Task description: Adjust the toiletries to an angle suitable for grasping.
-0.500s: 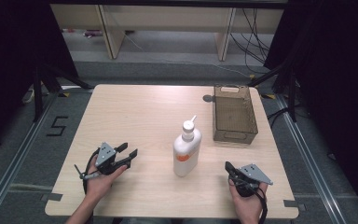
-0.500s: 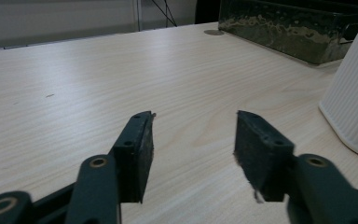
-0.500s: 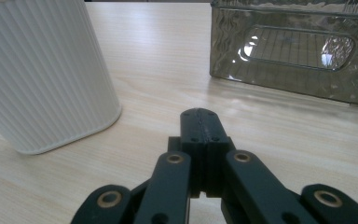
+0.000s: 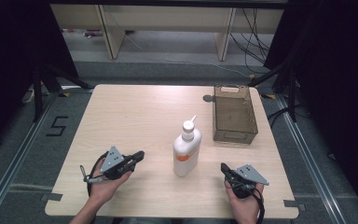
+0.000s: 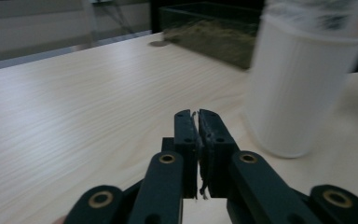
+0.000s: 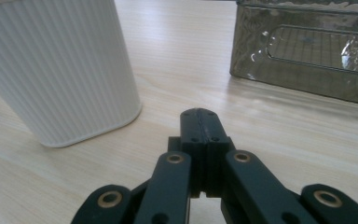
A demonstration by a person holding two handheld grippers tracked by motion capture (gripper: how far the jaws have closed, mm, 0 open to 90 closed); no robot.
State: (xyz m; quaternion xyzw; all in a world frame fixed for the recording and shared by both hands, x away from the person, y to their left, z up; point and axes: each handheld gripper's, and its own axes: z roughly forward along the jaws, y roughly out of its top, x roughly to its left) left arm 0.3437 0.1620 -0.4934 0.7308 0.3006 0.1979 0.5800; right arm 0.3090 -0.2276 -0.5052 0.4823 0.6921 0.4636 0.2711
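Left gripper (image 4: 139,155) rests low on the worktop (image 4: 135,116), held in the person's left hand (image 4: 103,186), jaws pressed together on nothing, aimed toward the white bottle (image 4: 186,151). Right gripper (image 4: 224,168) sits at the near right, likewise clenched and empty, in the right hand (image 4: 243,201).

Writing: the numeral "5" is marked on the floor (image 4: 14,154) left of the worktop. The bottle carries an orange label patch low on its front; no text on it can be read.

The bottle is white, ribbed along its body, with a narrow nozzle cap, lying between the two grippers at the worktop's middle front, apart from both. A dark translucent basket (image 4: 234,113) with a handle slot stands behind and to its right.

Against the picture half a second earlier, the left gripper has turned flatter and its jaws have closed; the bottle, basket and right gripper are unchanged.
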